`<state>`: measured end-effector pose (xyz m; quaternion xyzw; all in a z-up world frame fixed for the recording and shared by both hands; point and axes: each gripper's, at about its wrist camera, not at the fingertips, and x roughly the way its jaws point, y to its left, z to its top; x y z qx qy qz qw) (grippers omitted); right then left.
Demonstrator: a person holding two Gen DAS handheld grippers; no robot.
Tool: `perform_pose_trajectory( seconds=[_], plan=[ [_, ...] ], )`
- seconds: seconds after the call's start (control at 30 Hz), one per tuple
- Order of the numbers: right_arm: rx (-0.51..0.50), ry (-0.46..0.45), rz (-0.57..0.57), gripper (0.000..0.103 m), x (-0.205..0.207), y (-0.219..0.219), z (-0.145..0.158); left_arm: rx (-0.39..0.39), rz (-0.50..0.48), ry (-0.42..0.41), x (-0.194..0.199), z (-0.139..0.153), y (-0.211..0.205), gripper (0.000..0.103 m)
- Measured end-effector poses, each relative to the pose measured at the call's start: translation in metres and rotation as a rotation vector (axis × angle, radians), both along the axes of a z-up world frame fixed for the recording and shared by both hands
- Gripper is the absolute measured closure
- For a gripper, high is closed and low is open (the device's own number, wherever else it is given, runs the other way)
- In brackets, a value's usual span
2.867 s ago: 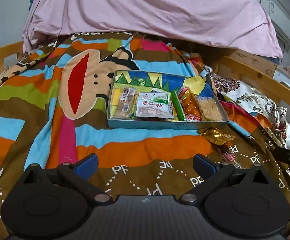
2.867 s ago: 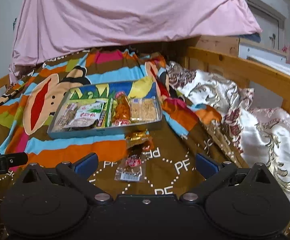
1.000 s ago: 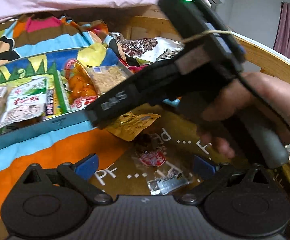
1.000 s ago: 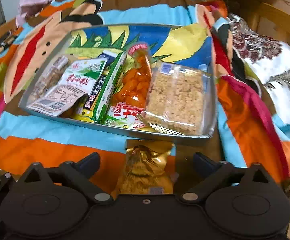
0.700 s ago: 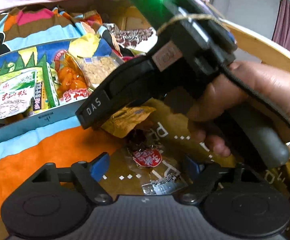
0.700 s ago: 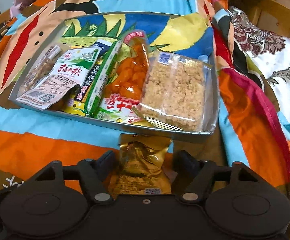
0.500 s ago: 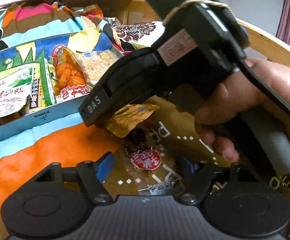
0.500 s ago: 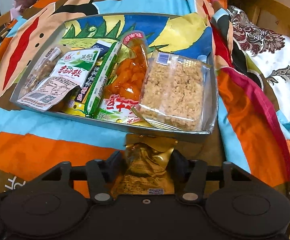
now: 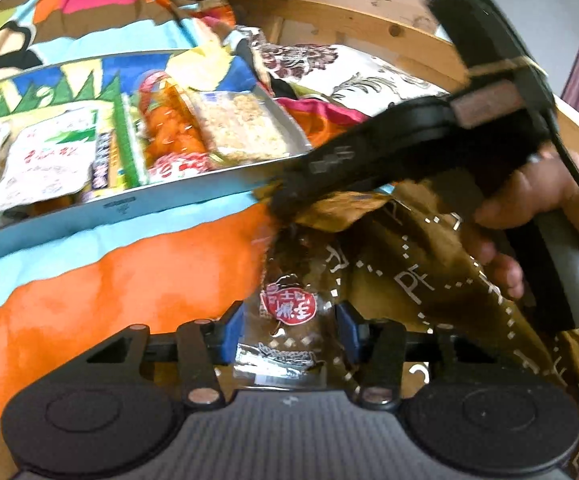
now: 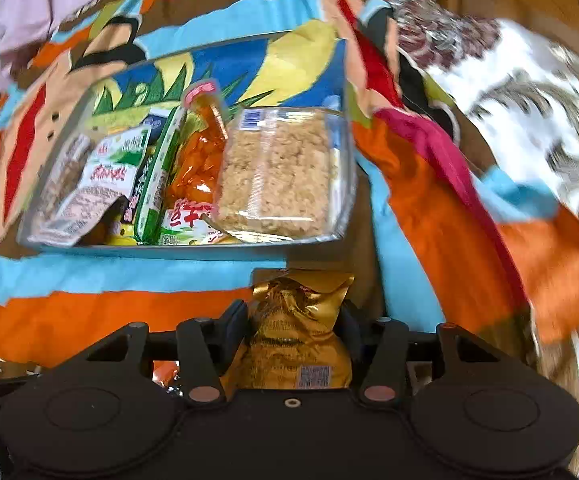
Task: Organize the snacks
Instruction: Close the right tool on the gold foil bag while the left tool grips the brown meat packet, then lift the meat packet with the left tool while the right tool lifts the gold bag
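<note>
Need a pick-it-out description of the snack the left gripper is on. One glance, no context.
Find the metal tray of snacks on the striped blanket. Just in front of its right end, outside it, two packets lie on the blanket. Yours is the clear packet with a round red label, between the left gripper fingers; the gold packet is the right gripper's.

Right gripper [image 10: 293, 332] fingers [image 10: 235, 330] apparently pinching gold packet [image 10: 297, 332], just before snack tray [image 10: 193, 252].
</note>
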<state>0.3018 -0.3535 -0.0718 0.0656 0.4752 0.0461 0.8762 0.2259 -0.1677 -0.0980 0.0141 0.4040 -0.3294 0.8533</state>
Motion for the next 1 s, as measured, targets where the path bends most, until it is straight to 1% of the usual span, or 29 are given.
perform_pose_trajectory(
  seconds=[0.07, 0.13, 0.17, 0.27, 0.3, 0.37, 0.43, 0.47, 0.53, 0.67, 0.7, 0.8, 0.83, 0.87, 0.93, 1.0],
  plan=[
    [0.016, 0.005, -0.016, 0.051, -0.008, -0.004, 0.002, 0.007, 0.021, 0.016, -0.002, 0.002, 0.007, 0.05],
    [0.014, 0.012, -0.018, 0.051, -0.017, -0.004, 0.004, 0.047, 0.038, 0.014, -0.005, 0.002, 0.014, 0.05],
    [0.011, 0.015, -0.016, 0.051, -0.021, -0.003, 0.005, 0.05, 0.04, 0.012, -0.006, 0.003, 0.018, 0.05],
    [-0.002, 0.028, -0.008, 0.051, -0.032, 0.0, 0.009, 0.026, 0.064, 0.026, -0.007, 0.008, 0.028, 0.049],
    [-0.006, 0.032, -0.002, 0.051, -0.036, 0.002, 0.009, 0.023, 0.073, 0.022, -0.01, 0.011, 0.029, 0.047],
    [-0.017, 0.033, 0.017, 0.048, -0.041, 0.005, 0.009, 0.021, 0.082, 0.003, -0.009, 0.015, 0.03, 0.037],
    [-0.024, 0.04, 0.03, 0.047, -0.042, 0.005, 0.006, 0.026, 0.091, -0.022, -0.008, 0.016, 0.027, 0.029],
    [-0.024, 0.046, 0.034, 0.046, -0.042, 0.005, 0.004, 0.031, 0.093, -0.03, -0.005, 0.016, 0.025, 0.027],
    [-0.01, 0.052, 0.036, 0.042, -0.04, 0.003, 0.003, 0.045, 0.083, -0.039, -0.002, 0.015, 0.018, 0.027],
    [-0.012, 0.065, 0.056, 0.04, -0.037, 0.004, 0.004, 0.093, 0.036, -0.069, 0.001, 0.006, 0.005, 0.027],
    [-0.018, 0.067, 0.064, 0.038, -0.038, 0.005, 0.004, 0.106, 0.022, -0.071, 0.002, 0.003, 0.002, 0.027],
    [-0.054, 0.071, 0.091, 0.035, -0.039, 0.011, 0.002, 0.107, 0.003, -0.055, 0.004, -0.004, 0.0, 0.035],
    [-0.063, 0.071, 0.09, 0.035, -0.039, 0.012, 0.002, 0.102, 0.0, -0.051, 0.004, -0.004, 0.001, 0.039],
    [-0.068, 0.071, 0.084, 0.036, -0.04, 0.013, 0.001, 0.097, -0.005, -0.048, 0.003, -0.005, 0.001, 0.046],
    [-0.079, 0.066, 0.067, 0.038, -0.041, 0.015, 0.001, 0.092, -0.009, -0.045, 0.003, -0.004, 0.003, 0.053],
    [-0.102, 0.054, 0.054, 0.042, -0.047, 0.019, 0.001, 0.085, 0.003, -0.036, 0.002, -0.003, 0.006, 0.055]
  ],
)
